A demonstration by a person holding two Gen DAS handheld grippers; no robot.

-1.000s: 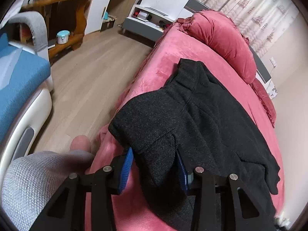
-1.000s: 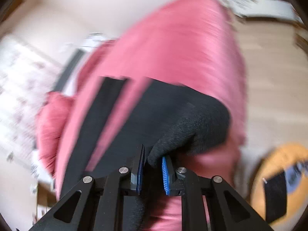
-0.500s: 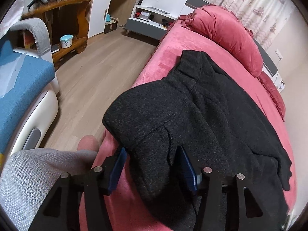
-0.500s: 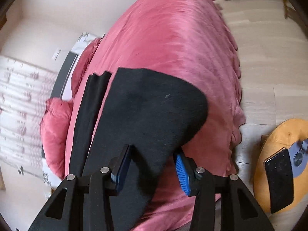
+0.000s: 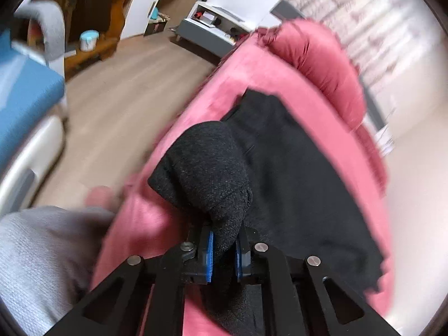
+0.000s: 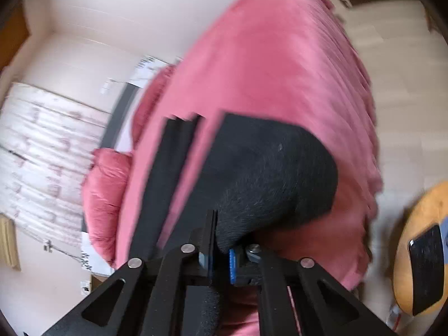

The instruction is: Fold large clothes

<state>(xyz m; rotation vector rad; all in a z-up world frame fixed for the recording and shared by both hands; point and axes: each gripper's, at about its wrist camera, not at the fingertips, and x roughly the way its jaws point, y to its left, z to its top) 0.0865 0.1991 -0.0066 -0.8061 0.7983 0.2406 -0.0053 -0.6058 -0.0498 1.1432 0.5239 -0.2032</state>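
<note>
where the pink bedspread (image 5: 260, 64) covers the bed, a black knitted sweater (image 5: 294, 173) is laid out on top of it, its collar end pointed toward the pink pillow (image 5: 322, 67) at the head of the bed. a bunched fold of the sweater is clamped between the blue pads of the left gripper (image 5: 224, 249), whose fingers (image 5: 209, 253) are drawn tight together on the fabric; the gathered cloth is raised in a rounded hump just above the bedspread, near the bed's edge on the floor side. a grey knitted sleeve (image 5: 39, 257) is seen beside this gripper, off the edge of the bed.

in the right wrist view another edge of the sweater (image 6: 268, 179) is pinched by the right gripper (image 6: 221, 263), its fingers (image 6: 231, 266) closed on the dark fabric, which is lifted in a curved flap over the bedspread (image 6: 268, 64). a long, straight black strip (image 6: 165, 179) is seen beside that flap, on the pillow side; whether it is part of the sweater cannot be told through the blur. the pillow (image 6: 103, 196) is seen far from the gripper, against the curtained wall.

beyond the bed, on the floor side, a round wooden stool (image 6: 420, 240) with a dark phone (image 6: 427, 268) lying on it is seen in the right view. in the left view, a blue-seated chair (image 5: 25, 103) is seen across the wooden floor (image 5: 120, 95) from the bed.
</note>
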